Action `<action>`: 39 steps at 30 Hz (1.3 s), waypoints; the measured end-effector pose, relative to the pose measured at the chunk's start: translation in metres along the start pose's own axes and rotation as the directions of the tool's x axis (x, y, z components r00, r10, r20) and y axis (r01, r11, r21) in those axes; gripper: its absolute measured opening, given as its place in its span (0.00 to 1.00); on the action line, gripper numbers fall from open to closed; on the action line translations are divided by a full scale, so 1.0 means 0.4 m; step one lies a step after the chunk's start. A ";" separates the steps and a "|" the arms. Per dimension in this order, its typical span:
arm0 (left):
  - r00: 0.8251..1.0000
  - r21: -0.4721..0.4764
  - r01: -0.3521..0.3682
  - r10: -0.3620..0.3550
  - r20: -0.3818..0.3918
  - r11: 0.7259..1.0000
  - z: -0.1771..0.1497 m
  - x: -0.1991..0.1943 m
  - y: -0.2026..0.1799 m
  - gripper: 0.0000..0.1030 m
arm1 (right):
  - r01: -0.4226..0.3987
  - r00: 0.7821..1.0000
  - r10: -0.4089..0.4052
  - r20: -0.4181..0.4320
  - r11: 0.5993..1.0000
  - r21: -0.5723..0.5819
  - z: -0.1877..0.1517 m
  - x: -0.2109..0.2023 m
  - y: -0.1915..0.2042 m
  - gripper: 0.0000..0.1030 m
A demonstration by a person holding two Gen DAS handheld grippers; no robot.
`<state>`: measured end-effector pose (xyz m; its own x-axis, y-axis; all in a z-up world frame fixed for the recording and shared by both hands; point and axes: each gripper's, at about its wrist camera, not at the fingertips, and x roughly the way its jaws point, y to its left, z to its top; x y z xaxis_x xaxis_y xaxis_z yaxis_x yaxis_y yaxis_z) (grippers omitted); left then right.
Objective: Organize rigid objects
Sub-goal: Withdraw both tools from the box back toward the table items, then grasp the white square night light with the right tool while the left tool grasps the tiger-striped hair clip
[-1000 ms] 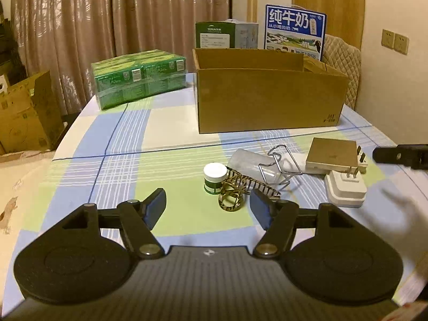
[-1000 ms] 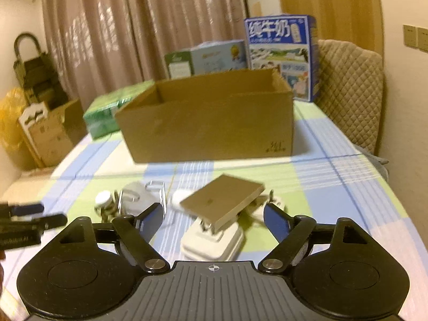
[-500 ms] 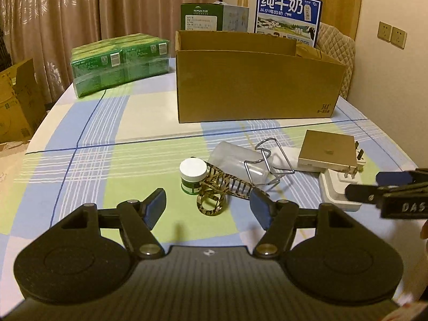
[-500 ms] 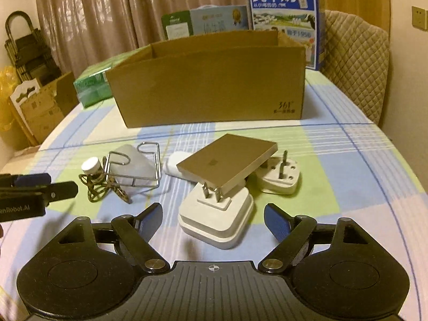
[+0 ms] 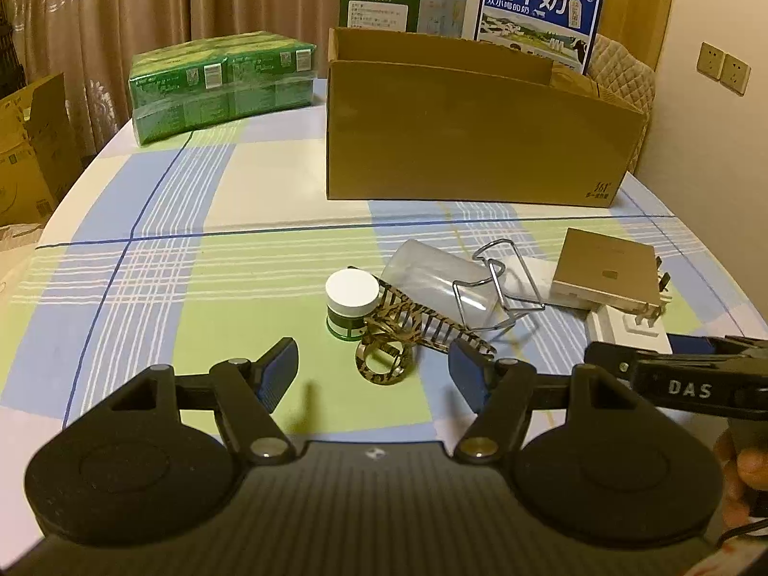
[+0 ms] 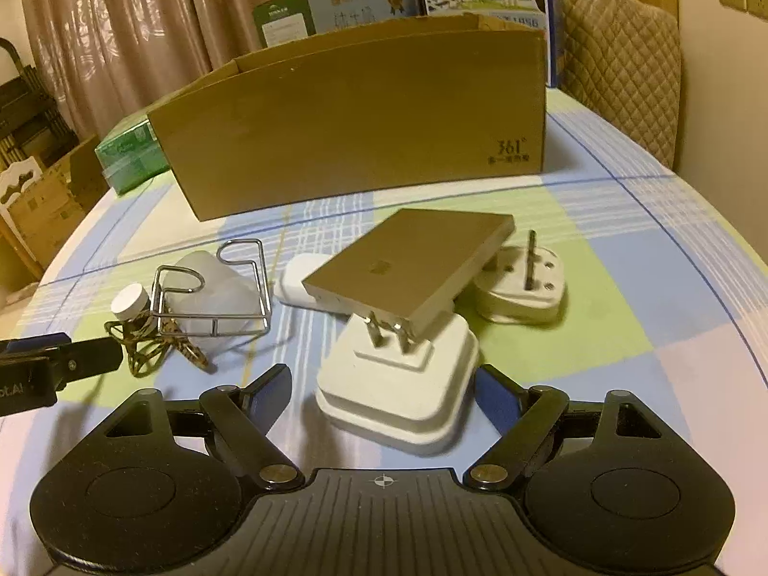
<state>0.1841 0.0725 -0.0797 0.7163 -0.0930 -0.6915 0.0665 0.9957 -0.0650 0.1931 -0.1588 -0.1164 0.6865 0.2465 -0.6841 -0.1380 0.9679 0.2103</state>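
My left gripper point(image 5: 372, 364) hangs open just above the table, its fingers either side of a tortoiseshell hair clip point(image 5: 417, 331) that leans on a small white-lidded jar point(image 5: 350, 300). Behind them lie a clear plastic container point(image 5: 432, 269) in a wire holder point(image 5: 499, 283) and a gold flat panel point(image 5: 605, 271). My right gripper point(image 6: 384, 386) is open too. The near end of a white plug adapter point(image 6: 398, 389) lies between its fingertips, with no pad pressing on it. The gold panel point(image 6: 413, 264) rests tilted on that adapter's prongs. A round white plug point(image 6: 523, 288) lies beyond.
An open cardboard box point(image 5: 470, 134) stands behind the pile on the checked tablecloth point(image 5: 144, 288). A green wrapped pack point(image 5: 221, 81) sits at the back left and milk cartons point(image 5: 537, 14) behind the box. A padded chair point(image 6: 624, 72) is at the right.
Both grippers have sunk and come closer to the pile. The left now frames the hair clip and the right has reached the white adapter. Neither opening has changed.
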 end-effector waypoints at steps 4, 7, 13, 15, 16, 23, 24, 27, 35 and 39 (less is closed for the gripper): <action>1.000 0.014 0.000 0.000 -0.015 1.000 -0.003 0.011 -0.003 0.63 | 0.052 0.998 -0.051 0.028 0.997 -0.057 -0.006 0.019 0.026 0.78; 1.000 0.030 -0.002 0.003 -0.020 1.000 -0.005 0.017 -0.007 0.63 | 0.074 0.997 -0.072 0.030 0.992 -0.099 -0.011 0.023 0.034 0.70; 1.000 0.062 0.004 -0.003 -0.018 0.998 -0.007 0.028 -0.017 0.63 | 0.037 0.999 -0.037 -0.013 0.999 -0.039 0.004 0.002 0.007 0.62; 1.000 0.083 0.005 -0.004 -0.013 0.997 -0.008 0.032 -0.024 0.63 | 0.022 0.999 -0.022 -0.026 0.999 -0.033 0.000 -0.011 0.005 0.62; 1.000 0.098 0.006 -0.005 -0.008 0.995 -0.008 0.034 -0.029 0.63 | 0.018 0.999 -0.019 -0.031 0.999 -0.031 -0.003 -0.015 0.006 0.62; 1.000 0.172 0.019 -0.019 0.002 0.985 -0.007 0.056 -0.055 0.59 | 0.011 0.999 -0.011 -0.044 1.000 -0.013 -0.002 -0.026 -0.002 0.62; 1.000 0.175 0.020 -0.021 0.007 0.984 -0.007 0.059 -0.058 0.56 | 0.009 0.999 -0.010 -0.046 1.000 -0.012 -0.002 -0.027 -0.003 0.62; 1.000 0.189 0.020 -0.023 0.014 0.982 -0.007 0.071 -0.068 0.50 | 0.004 0.999 -0.004 -0.048 1.000 -0.002 -0.002 -0.027 -0.009 0.62; 1.000 0.207 0.003 -0.006 0.016 0.978 -0.009 0.074 -0.082 0.23 | 0.003 0.999 -0.001 -0.048 0.999 0.032 0.000 -0.048 -0.025 0.62; 0.999 0.210 0.045 -0.042 -0.017 0.977 -0.027 0.041 -0.097 0.15 | 0.004 1.000 -0.004 -0.025 1.000 0.025 0.002 -0.077 -0.026 0.61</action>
<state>0.1859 0.0324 -0.0964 0.7008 -0.1351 -0.7005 0.2433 0.9683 0.0566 0.1739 -0.1764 -0.0968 0.6687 0.2440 -0.7023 -0.1169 0.9674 0.2247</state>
